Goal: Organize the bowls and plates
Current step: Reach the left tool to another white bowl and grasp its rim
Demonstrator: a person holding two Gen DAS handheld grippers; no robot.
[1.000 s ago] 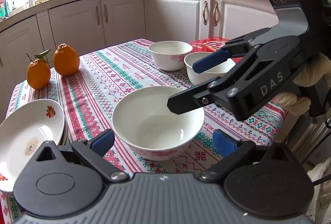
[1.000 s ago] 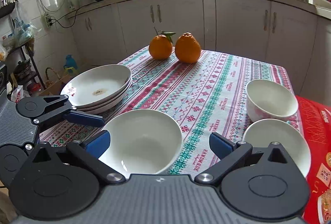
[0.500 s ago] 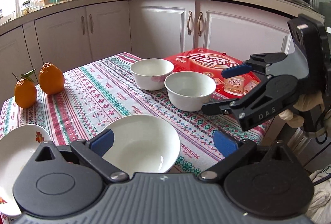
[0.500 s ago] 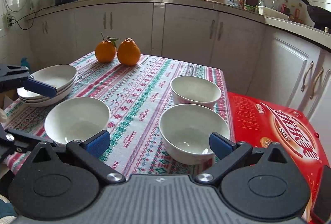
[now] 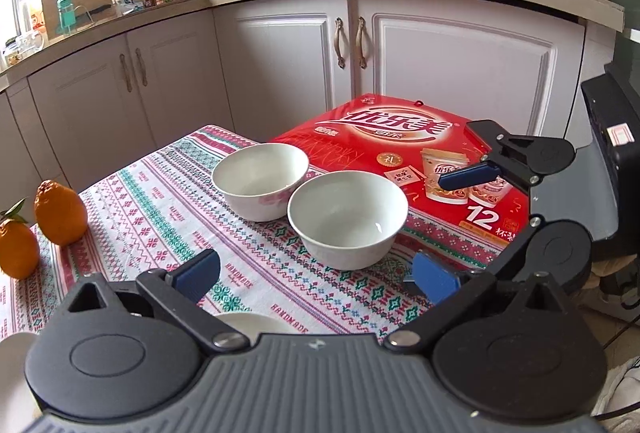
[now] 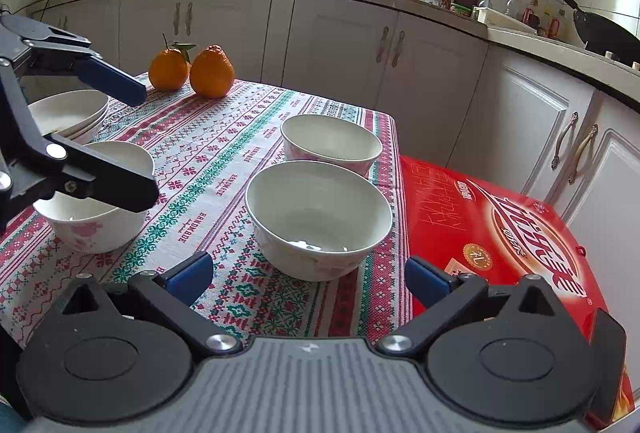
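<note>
- We held our right tongs (image 6: 308, 275) wide apart and empty, lined up on the near bowl (image 6: 318, 217) at 12 o'clock, probably to straddle its rim.
- Our left tongs (image 5: 316, 273) also gaped, empty.
- Far bowl (image 6: 331, 145) sat just behind; plates (image 6: 66, 111) at 10 o'clock on the worktop (image 6: 224, 153).
</note>
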